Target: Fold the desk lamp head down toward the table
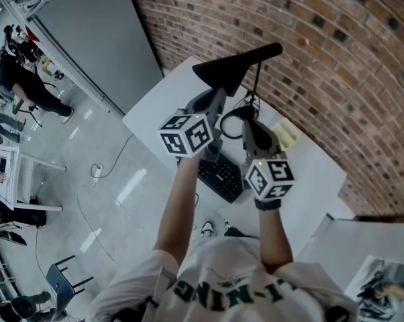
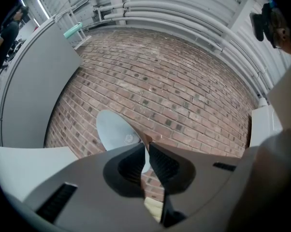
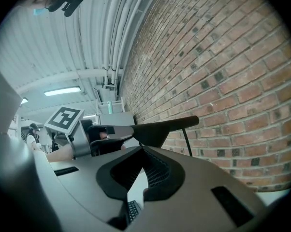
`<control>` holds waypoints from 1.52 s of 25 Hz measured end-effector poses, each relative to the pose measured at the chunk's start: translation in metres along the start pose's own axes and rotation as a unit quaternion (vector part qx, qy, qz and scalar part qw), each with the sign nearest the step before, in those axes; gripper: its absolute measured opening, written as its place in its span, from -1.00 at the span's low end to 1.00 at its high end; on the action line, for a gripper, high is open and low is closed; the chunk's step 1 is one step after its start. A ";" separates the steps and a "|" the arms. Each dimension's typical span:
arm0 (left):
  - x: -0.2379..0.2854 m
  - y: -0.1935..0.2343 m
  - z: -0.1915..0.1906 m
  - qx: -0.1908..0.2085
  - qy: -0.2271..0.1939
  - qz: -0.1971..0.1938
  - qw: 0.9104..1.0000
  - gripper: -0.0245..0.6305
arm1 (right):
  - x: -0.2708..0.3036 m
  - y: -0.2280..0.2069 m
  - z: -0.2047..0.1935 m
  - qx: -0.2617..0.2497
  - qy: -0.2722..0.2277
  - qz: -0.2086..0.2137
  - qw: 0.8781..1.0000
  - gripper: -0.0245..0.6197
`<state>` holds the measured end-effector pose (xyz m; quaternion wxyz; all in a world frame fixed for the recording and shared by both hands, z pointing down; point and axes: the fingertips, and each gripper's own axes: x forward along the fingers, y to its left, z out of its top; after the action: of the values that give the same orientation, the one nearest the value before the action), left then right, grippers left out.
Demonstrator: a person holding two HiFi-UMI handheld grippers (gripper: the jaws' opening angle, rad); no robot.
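"So where is the lamp head (image 1: 237, 66)?"

"Up high. It sits on top of a thin stem (image 1: 257, 86). The stem stands near the back edge of the white tabletop (image 1: 316, 173), close to the brick wall (image 1: 323, 45). The head is black and lies about flat in the air. It is not down by the tabletop yet."

"Who has hold of it?"

"The left gripper (image 1: 220, 94) does. Its jaws are almost together and pinch the thin edge at the wide end of the lamp head. In the left gripper view the pale underside of the head shows just past the jaws."

"And the other one?"

"The right gripper (image 1: 246, 117) hangs just beside the left one, lower than the lamp head. Its jaws meet at the tips and nothing is between them."

"What else is on the tabletop?"

"A black keyboard (image 1: 221, 176) lies by the front edge, under the two grippers. A small yellowish thing (image 1: 287, 134) lies near the back edge. I cannot tell what it is."
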<state>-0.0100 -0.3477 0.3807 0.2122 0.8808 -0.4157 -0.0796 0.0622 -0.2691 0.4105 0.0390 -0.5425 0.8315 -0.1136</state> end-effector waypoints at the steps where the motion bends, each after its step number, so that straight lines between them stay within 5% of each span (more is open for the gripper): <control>1: -0.001 0.001 -0.001 -0.001 0.000 0.000 1.000 -0.85 | 0.000 0.000 0.000 -0.001 0.000 -0.001 1.000 -0.93; 38: 0.002 0.025 -0.058 -0.071 0.024 -0.001 0.997 -0.84 | 0.011 -0.018 -0.029 0.006 0.027 -0.016 0.999 -0.93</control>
<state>-0.0074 -0.3456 0.4437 0.2844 0.8655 -0.4027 -0.0882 0.0684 -0.2819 0.4430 0.0182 -0.5524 0.8225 -0.1340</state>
